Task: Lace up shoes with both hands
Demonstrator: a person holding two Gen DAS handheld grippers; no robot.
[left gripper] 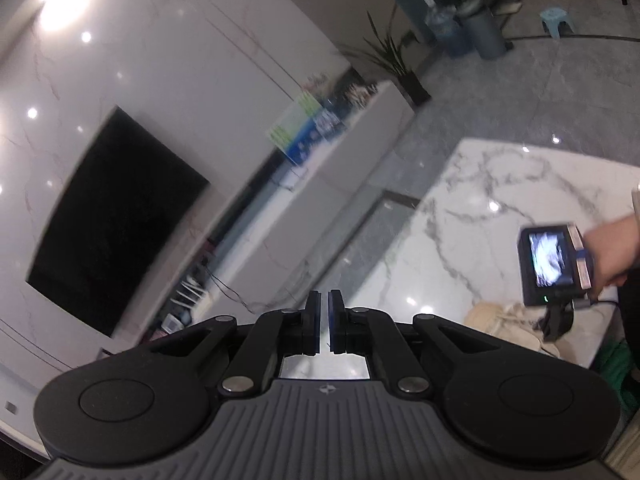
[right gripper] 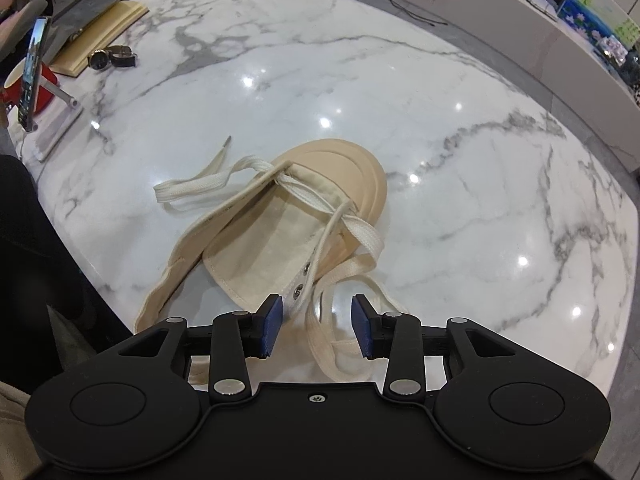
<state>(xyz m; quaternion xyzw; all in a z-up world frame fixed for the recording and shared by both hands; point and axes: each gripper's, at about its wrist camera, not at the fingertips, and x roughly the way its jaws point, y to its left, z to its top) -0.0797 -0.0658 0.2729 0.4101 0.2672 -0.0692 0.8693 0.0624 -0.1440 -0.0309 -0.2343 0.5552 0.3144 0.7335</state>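
A cream canvas shoe (right gripper: 280, 216) lies on the white marble table (right gripper: 480, 160), toe cap pointing away. Its white flat lace (right gripper: 304, 194) crosses once near the toe; one end trails left (right gripper: 192, 188), the other loops toward me (right gripper: 340, 280). My right gripper (right gripper: 317, 322) hovers open just above the shoe's eyelet flap and lace loop, nothing between its blue pads. My left gripper (left gripper: 324, 322) is raised off the table, pointing at the room wall, its pads nearly together with nothing held. In the left wrist view the shoe (left gripper: 504, 320) shows at lower right under the other gripper's camera unit (left gripper: 554, 266).
A phone on a stand (right gripper: 34, 80), a red cup (right gripper: 40, 88), a wristwatch (right gripper: 110, 58) and a tan notebook (right gripper: 100, 34) sit at the table's far left. A dark TV (left gripper: 116, 220) and a low white cabinet (left gripper: 340, 152) stand beyond. A person's hand (left gripper: 612, 252) holds the right device.
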